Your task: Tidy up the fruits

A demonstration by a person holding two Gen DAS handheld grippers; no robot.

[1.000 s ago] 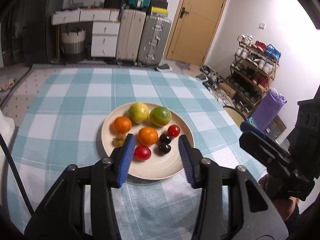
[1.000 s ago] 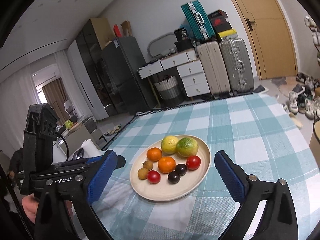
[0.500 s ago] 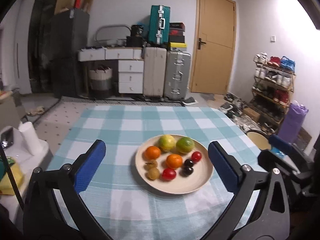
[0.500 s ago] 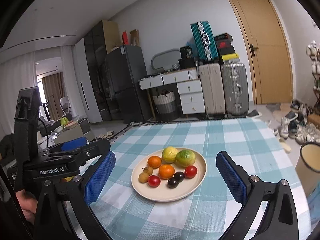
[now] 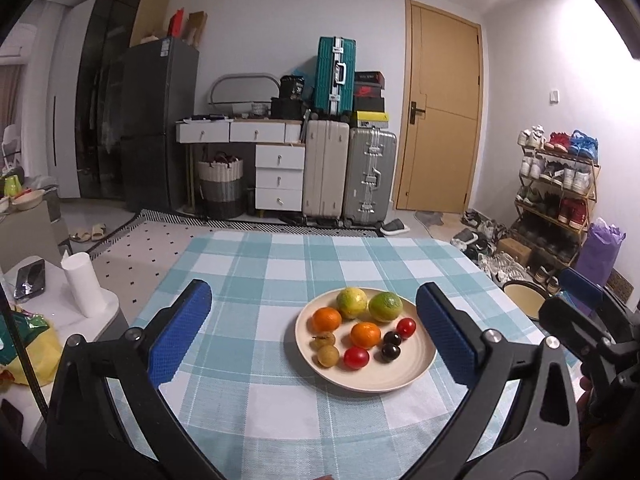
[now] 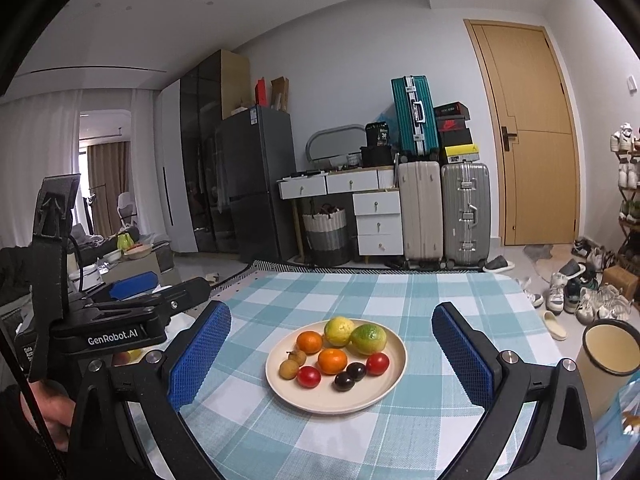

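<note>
My left gripper (image 5: 314,330) and right gripper (image 6: 330,354) stood spread, empty, short of the plate (image 6: 320,398) holding small assorted fruits (image 6: 332,361).

2 oranges (image 6: 309,342), 2 tomatoes (image 6: 377,363), 1 plate (image 6: 320,402)
</note>
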